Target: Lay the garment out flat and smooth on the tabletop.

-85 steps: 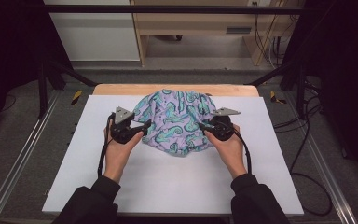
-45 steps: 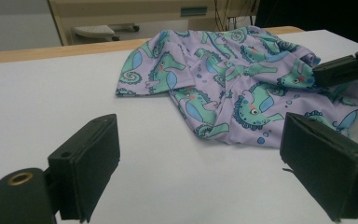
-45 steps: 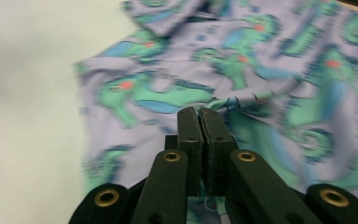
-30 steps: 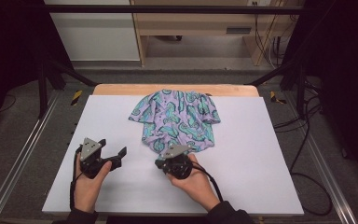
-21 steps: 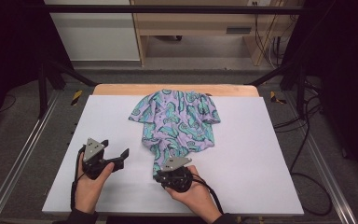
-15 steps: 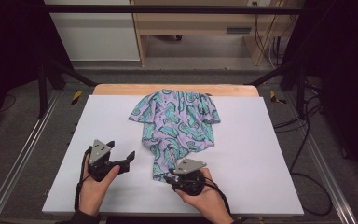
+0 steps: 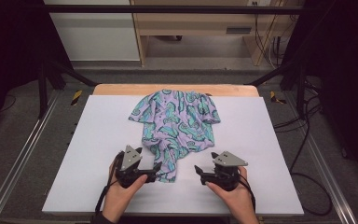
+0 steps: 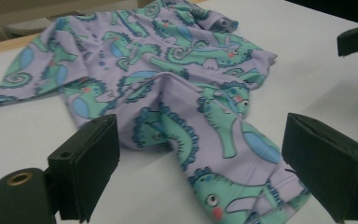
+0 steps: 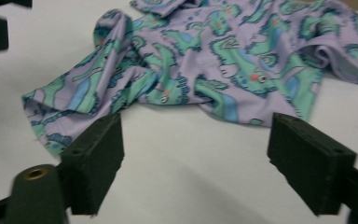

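So we've got a little shirt [image 7: 175, 126] lying in the middle of the high view, reaching from the upper centre down to the lower centre of the white worktop [image 7: 270, 154]. It's soft lilac fabric printed all over with teal seahorses, outlined in dark blue with tiny red dots. The top part lies fairly flat with the short sleeves spread to either side, but the lower part is bunched into a narrow, wrinkled tail running towards the bottom of the frame. The cloth looks thin and floppy, with soft folds and a stitched hem.

Our left claw [image 7: 156, 171] sits at lower centre-left, right at the end of that tail. In the left gripper view its blocky black pads [image 8: 91, 163] are spread wide with the hem lying between them, not pinched.

Our right claw [image 7: 198, 173] is at lower centre-right, just beside the tail but off it. Its jaws have just been opening and stand wide apart over bare worktop, gripping nothing. The worktop itself is smooth, matte and rectangular.
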The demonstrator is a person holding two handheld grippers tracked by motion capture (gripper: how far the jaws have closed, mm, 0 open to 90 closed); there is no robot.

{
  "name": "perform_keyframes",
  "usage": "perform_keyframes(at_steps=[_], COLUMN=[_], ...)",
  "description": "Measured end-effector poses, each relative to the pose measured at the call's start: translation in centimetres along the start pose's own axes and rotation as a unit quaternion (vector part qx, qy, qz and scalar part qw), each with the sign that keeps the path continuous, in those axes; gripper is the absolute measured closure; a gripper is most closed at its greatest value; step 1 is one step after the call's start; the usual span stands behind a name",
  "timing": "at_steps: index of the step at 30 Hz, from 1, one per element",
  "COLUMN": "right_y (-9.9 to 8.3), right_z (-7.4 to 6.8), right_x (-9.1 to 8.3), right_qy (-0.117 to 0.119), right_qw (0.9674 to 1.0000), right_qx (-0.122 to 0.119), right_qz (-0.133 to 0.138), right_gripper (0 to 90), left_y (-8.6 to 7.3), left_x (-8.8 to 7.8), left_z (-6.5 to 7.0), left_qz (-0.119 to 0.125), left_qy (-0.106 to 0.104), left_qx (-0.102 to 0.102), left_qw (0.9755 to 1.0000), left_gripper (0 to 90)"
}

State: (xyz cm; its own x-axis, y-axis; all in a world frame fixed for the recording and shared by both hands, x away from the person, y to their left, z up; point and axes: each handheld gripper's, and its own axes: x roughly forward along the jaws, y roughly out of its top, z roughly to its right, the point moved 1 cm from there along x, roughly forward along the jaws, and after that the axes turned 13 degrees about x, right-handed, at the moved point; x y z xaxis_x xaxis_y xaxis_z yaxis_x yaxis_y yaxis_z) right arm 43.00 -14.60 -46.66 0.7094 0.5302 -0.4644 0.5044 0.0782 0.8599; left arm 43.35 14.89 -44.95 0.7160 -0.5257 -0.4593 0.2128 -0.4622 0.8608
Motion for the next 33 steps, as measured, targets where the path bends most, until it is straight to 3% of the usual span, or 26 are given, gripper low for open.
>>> perform_keyframes(at_steps=[3, 6, 11, 16, 18, 21, 22, 24, 25, 29, 33], right_y=[-0.1, -0.6, -1.1, -1.1, -1.1, -1.1, -1.1, -1.2, -1.2, -1.2, -1.3], right_z=[0.9, 1.9, 2.6, 2.7, 2.7, 2.8, 2.9, 2.9, 2.9, 2.9, 2.9], right_x=[-0.8, -1.6, -1.7, -1.9, -1.9, -2.0, -2.0, -2.0, -2.0, -1.9, -1.8], right_qy=[-0.002, 0.000, 0.005, 0.007, 0.008, 0.007, 0.007, 0.007, 0.006, 0.008, 0.007], right_qw=[0.9998, 0.9989, 0.9985, 0.9982, 0.9982, 0.9983, 0.9982, 0.9982, 0.9983, 0.9984, 0.9984], right_qx=[0.007, 0.025, 0.045, 0.047, 0.048, 0.046, 0.048, 0.048, 0.048, 0.047, 0.047], right_qz=[0.021, 0.039, 0.032, 0.035, 0.035, 0.034, 0.034, 0.034, 0.034, 0.032, 0.030], right_gripper=[13.0, 13.7, 14.9, 16.7, 16.7, 17.1, 17.3, 17.4, 17.4, 17.5, 17.5], left_y=[0.2, 0.4, 0.3, 0.2, 0.0, -0.3, -0.5, -0.7, -0.8, -0.9, -1.3], left_x=[1.1, 2.2, 3.5, 4.5, 4.7, 4.8, 4.6, 4.4, 4.1, 2.5, -0.2], left_z=[1.2, 2.6, 3.8, 4.5, 4.4, 3.9, 3.7, 3.3, 3.0, 2.0, 0.6], left_qz=[-0.011, -0.029, -0.047, -0.071, -0.080, -0.083, -0.080, -0.079, -0.074, -0.063, -0.044], left_qy=[-0.004, -0.011, -0.014, -0.020, -0.016, -0.032, -0.040, -0.043, -0.050, -0.044, -0.033], left_qx=[-0.003, 0.011, 0.005, 0.025, 0.031, 0.033, 0.034, 0.032, 0.021, 0.012, -0.004], left_qw=[0.9999, 0.9995, 0.9988, 0.9969, 0.9962, 0.9955, 0.9954, 0.9954, 0.9958, 0.9969, 0.9985], left_gripper=[9.4, 11.2, 21.8, 31.5, 34.6, 60.7, 77.6, 79.5, 83.7, 87.0, 87.2])
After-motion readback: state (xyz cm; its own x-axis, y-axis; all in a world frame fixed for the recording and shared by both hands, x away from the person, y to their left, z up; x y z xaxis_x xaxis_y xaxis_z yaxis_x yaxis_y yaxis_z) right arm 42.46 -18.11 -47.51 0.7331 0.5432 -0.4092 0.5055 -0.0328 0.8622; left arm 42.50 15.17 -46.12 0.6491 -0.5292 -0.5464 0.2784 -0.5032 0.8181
